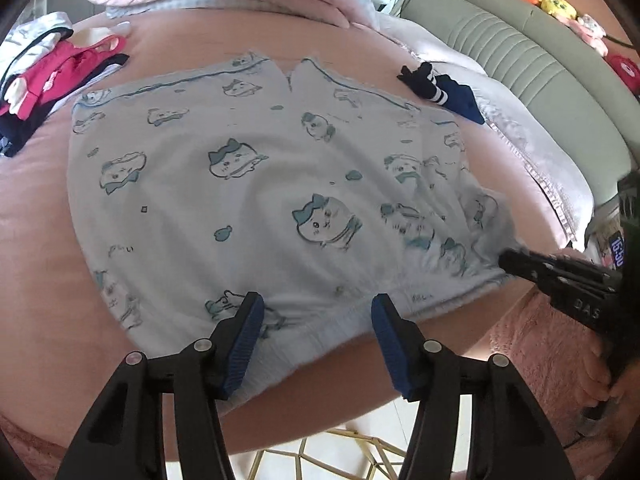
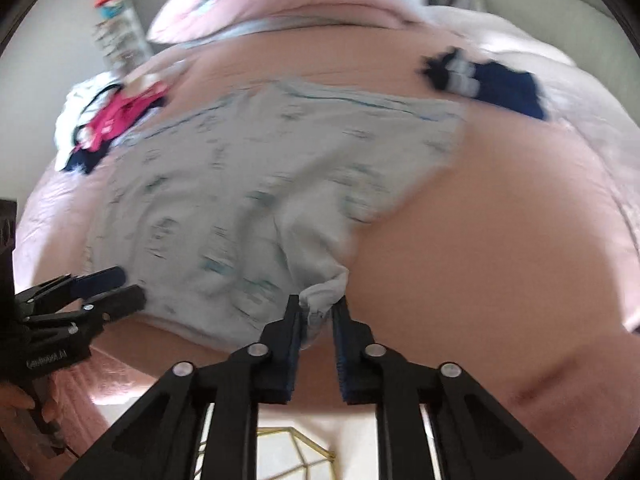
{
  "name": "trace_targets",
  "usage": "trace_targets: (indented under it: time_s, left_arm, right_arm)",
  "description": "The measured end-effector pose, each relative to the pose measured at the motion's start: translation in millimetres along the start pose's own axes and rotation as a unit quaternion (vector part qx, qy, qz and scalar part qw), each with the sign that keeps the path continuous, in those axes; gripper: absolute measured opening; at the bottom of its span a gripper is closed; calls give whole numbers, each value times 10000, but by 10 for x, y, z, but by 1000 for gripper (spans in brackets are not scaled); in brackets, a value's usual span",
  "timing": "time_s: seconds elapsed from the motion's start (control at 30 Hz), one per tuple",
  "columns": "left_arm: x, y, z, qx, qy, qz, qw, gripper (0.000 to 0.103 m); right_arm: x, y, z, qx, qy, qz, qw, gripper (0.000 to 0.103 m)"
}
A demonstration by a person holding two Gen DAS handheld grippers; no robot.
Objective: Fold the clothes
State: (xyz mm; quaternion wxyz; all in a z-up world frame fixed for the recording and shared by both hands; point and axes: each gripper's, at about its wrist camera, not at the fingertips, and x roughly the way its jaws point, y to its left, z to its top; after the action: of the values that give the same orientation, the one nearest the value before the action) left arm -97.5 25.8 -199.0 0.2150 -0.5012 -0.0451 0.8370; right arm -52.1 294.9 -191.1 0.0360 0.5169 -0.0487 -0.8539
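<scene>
Looking through the left wrist camera first, I am holding the left gripper (image 1: 318, 308) over the near waistband of the pale blue printed shorts (image 1: 256, 184), its blue pads spread apart with the elastic hem lying between them but not pinched, so it is carrying nothing yet. To do this step well, I am judging that I should bring those pads down onto the gathered hem and close only once both layers sit between them, matching what the other hand is doing, so the waistband lifts evenly. The shorts are lying flat on the pink bed sheet (image 1: 40, 240), waistband nearest me and leg openings away from me, printed with little cartoon faces and edged with darker blue piping. The right gripper (image 1: 506, 260) is reaching in from the right side at the waistband corner, where the cloth is bunching. A navy striped sock (image 1: 436, 84) is lying just beyond the far right leg, and a heap of red and white clothes (image 1: 44, 76) is sitting well off to the left. Turning to the right wrist camera, which is blurring, I am seeing the right gripper (image 2: 316, 312) with its pads nearly together, clamping a puckered fold of the shorts (image 2: 248, 168) at their corner. The left gripper (image 2: 116, 288) is showing at the left edge, jaws parted above the hem. I am wary of tugging sideways, since that is likely to skew the garment.
</scene>
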Motion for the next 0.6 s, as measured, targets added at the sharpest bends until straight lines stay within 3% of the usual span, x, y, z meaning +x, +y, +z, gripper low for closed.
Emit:
trace_targets:
  time_s: [0.17, 0.23, 0.3, 0.33, 0.47, 0.53, 0.6]
  left_arm:
    - [6, -417, 213, 672, -362, -196, 9969, 54]
    - [176, -565, 264, 999, -95, 50, 9949, 54]
    - [374, -575, 238, 1074, 466, 393, 9923, 54]
    - [400, -519, 191, 951, 623, 377, 9928, 53]
    - [24, -260, 15, 349, 287, 39, 9990, 53]
    - [-216, -51, -56, -232, -69, 75, 9997, 53]
    - [-385, 226, -159, -1022, -266, 170, 9943, 53]
  right_arm:
    - [47, -165, -199, 451, 259, 292, 9982, 11]
    - [30, -212, -215, 586, 236, 425, 9971, 11]
    - [0, -261, -227, 716, 248, 580, 9954, 11]
    - [20, -263, -267, 690, 368, 631, 9949, 11]
    - [29, -292, -372, 683, 619, 852, 9921, 8]
    - [-39, -327, -369, 776, 517, 979, 9908, 8]
    - [-106, -362, -367, 869, 414, 1105, 9892, 9]
